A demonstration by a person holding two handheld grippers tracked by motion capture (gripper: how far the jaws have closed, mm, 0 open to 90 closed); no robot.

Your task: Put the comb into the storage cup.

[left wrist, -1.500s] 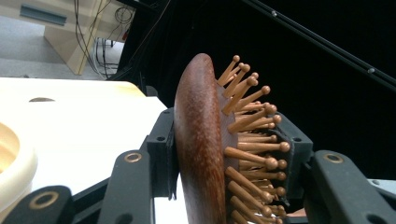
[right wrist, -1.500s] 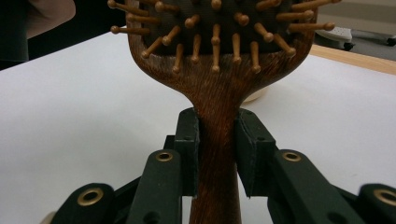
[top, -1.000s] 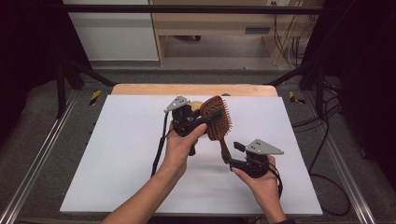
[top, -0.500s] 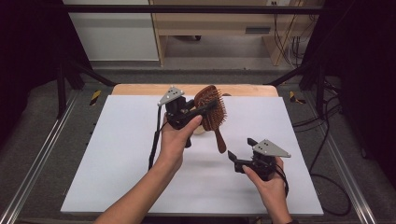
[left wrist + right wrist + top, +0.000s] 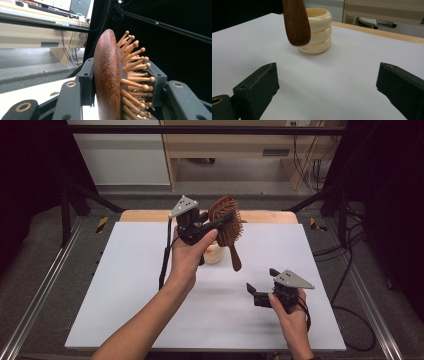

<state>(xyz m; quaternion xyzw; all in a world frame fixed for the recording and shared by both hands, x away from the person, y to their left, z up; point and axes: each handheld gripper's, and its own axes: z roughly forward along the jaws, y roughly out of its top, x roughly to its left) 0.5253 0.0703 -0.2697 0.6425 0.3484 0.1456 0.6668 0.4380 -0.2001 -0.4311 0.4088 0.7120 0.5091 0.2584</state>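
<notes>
Both hand-held grippers are busy-ish: my left hand-held gripper [image 5: 225, 222] is clamped on the wooden hairbrush [image 5: 227, 220] up at 12 o'clock over the tabletop [image 5: 125, 285], while my right hand-held gripper [image 5: 260, 285], at 5 o'clock, has just been opening, nothing between its jaws.

A white table [image 5: 125, 285] stands on grey floor [image 5: 235, 185], with a wooden bench [image 5: 240, 142] behind and dark curtains [image 5: 390, 195] at the sides.

Both forearms bare, no sleeves. Left gripper [image 5: 226, 217]: black body, grey three-cornered plate at its 12 o'clock, black cable trailing toward 6 o'clock. Right gripper [image 5: 262, 283]: same black body, same grey plate. Brass-ringed screw holes on jaws.
</notes>
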